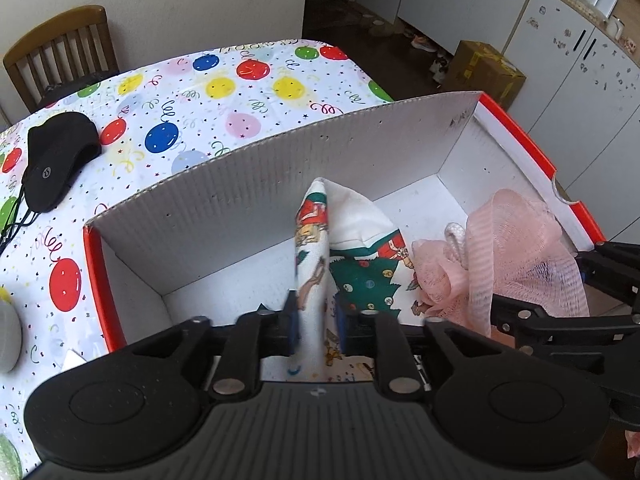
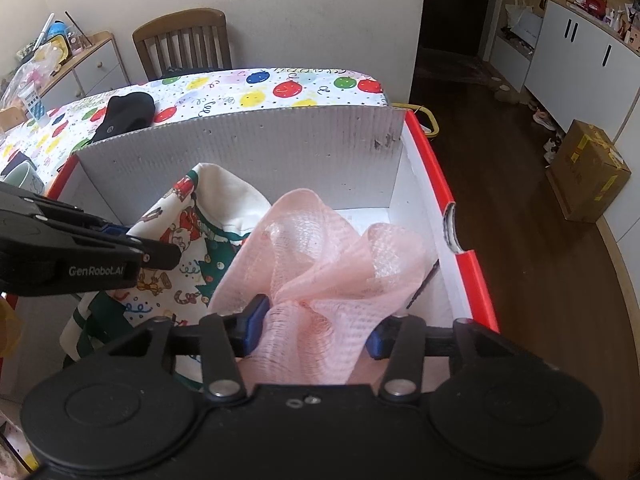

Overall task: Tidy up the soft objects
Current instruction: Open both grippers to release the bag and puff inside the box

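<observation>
A Christmas-print cloth [image 1: 316,240] hangs inside the red-rimmed white box [image 1: 240,184]. My left gripper [image 1: 314,322] is shut on the cloth's lower fold. A pink mesh bath pouf [image 2: 320,248] sits in the box's right half. My right gripper [image 2: 316,326] is shut on the pouf, jaws fairly wide around its bulk. The cloth [image 2: 184,216] and the left gripper [image 2: 120,236] show at left in the right wrist view. The pouf [image 1: 512,252] and right gripper [image 1: 560,312] show at right in the left wrist view. A black cap [image 1: 56,160] lies on the balloon tablecloth [image 1: 192,104].
The box's tall white back wall [image 2: 248,148] stands behind both items. A wooden chair [image 2: 184,44] is beyond the table. A green mug [image 2: 24,180] sits left of the box. A cardboard carton [image 2: 588,168] stands on the floor at right.
</observation>
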Demonstrator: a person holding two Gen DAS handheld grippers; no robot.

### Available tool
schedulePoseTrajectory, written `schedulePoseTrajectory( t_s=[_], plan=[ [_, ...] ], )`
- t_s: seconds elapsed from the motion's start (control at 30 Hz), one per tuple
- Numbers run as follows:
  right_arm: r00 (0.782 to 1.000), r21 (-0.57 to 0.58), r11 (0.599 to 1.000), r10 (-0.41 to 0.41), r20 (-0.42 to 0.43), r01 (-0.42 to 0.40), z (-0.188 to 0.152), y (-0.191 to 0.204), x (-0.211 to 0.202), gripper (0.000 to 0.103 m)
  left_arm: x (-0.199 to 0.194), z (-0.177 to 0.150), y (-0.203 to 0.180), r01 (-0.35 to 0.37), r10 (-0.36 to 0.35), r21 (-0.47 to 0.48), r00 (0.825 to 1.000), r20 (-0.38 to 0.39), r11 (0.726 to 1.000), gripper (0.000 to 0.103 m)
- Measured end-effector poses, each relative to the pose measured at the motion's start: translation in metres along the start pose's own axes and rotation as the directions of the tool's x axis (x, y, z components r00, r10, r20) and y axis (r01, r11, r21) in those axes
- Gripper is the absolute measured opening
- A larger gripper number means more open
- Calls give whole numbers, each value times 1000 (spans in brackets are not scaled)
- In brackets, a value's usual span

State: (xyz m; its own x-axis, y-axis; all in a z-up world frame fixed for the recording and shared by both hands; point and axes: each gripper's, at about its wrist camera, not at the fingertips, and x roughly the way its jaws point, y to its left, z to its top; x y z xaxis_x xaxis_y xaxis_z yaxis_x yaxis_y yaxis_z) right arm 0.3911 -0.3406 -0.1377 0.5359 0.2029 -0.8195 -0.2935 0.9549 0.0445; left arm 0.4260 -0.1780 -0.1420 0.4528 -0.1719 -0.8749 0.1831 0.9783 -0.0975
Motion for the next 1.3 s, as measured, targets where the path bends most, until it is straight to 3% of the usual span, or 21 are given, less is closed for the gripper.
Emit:
schedulePoseTrajectory(
  t_s=[0.03, 0.07, 0.1, 0.43, 0.63, 0.87, 1.3],
  plan=[
    [1000, 2, 1000, 1, 1, -1, 0, 0, -1, 51, 0, 0, 0, 1, -1, 0, 1000, 4, 1000, 39],
    [1000, 4, 1000, 3, 2, -3, 0, -1, -2, 52, -1, 0, 0, 3, -3, -1, 1000, 9, 1000, 60],
    [1000, 7, 1000, 3, 5, -3, 0, -1, -4, 56, -3, 0, -1, 3, -3, -1, 1000, 16, 1000, 67],
    [999, 8, 1000, 20, 43, -20, 2, -3, -33, 73, -31, -1, -7, 18, -22, 37, 996, 89, 999, 67],
    [995, 24, 999, 34, 92, -36, 4, -1, -61, 77, -57, -6, -2, 19, -25, 42, 990, 141, 999, 67],
    [985, 36, 997, 56, 164, -62, 3, 11, -98, 81, -99, -17, 7, 29, -41, 60, 974, 221, 998, 67],
    [957, 18, 994, 98, 272, -107, -4, 71, -149, 88, -180, -52, 48, 67, -87, 70, 942, 325, 995, 67]
  ],
)
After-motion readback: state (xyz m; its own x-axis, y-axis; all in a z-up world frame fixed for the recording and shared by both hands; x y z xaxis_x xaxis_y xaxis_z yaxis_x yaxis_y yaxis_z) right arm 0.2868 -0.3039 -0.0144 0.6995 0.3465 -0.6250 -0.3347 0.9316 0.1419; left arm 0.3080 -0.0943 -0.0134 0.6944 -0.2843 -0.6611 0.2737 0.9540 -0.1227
